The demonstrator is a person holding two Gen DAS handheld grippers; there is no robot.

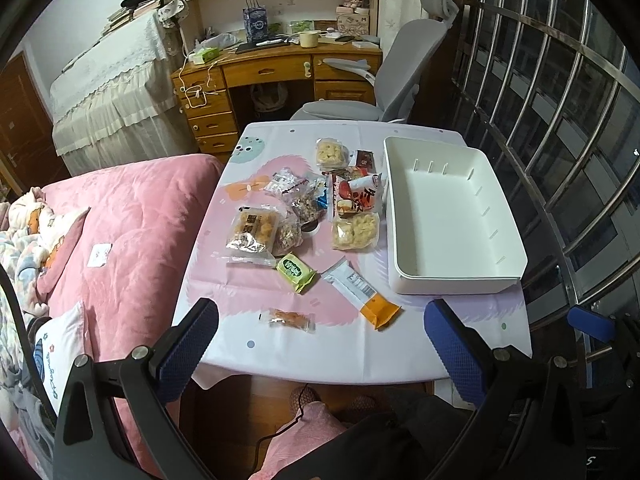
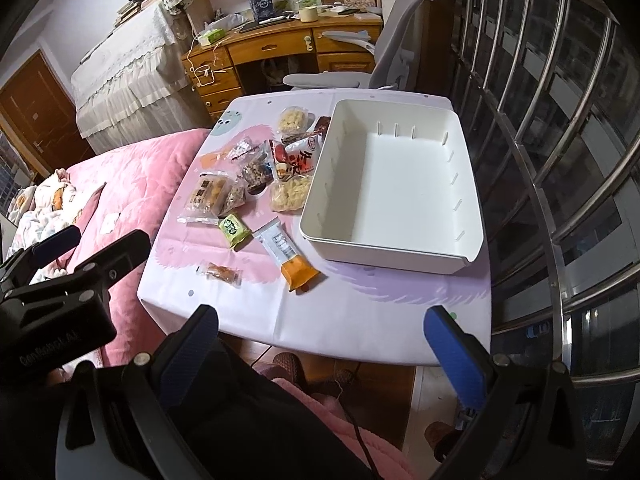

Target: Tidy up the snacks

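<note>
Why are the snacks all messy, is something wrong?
Nothing looks torn or spilled. The snack packets just lie scattered and overlapping on the table, beside the white bin, which has nothing in it yet. Both tools hover open, holding nothing.

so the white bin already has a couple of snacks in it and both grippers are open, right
Not quite: the white bin holds nothing yet; the snacks all lie on the table beside it, as the right wrist view shows. Both grippers, left and right, are open.
</note>
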